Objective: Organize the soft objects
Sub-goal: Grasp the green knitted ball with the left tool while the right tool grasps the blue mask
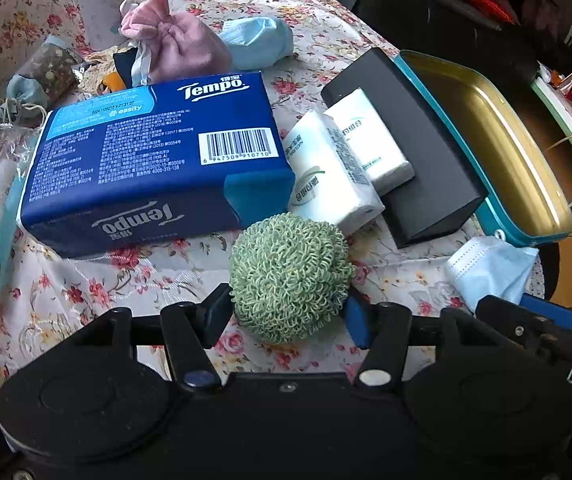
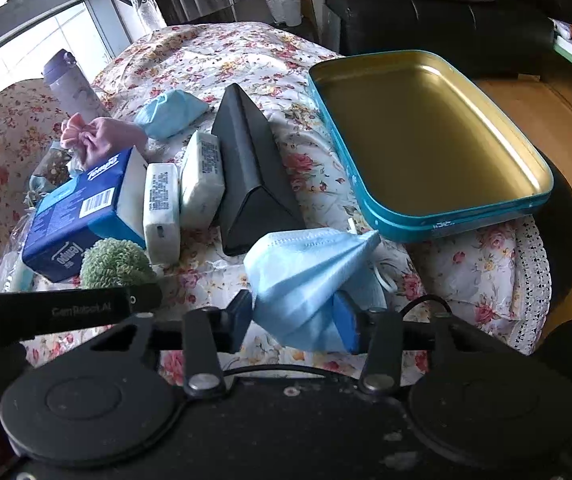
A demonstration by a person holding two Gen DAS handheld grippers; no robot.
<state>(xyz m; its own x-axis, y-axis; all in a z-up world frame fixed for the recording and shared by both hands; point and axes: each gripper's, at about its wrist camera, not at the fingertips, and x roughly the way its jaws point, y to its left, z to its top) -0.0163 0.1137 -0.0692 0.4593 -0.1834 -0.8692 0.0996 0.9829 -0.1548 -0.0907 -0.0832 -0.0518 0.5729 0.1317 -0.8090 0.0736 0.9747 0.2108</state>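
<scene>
With the left gripper (image 1: 288,312) pinching the green scrubber (image 1: 290,276) and the right gripper (image 2: 298,320) pinching the blue mask (image 2: 306,276), we lift both clear before carrying them right to the empty tin (image 2: 462,216).

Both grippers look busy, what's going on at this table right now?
A person is sorting soft items with two handheld grippers. The left gripper is shut on the green scrubber ball, the right gripper on a crumpled blue face mask. The teal tin beside them holds nothing yet.
</scene>
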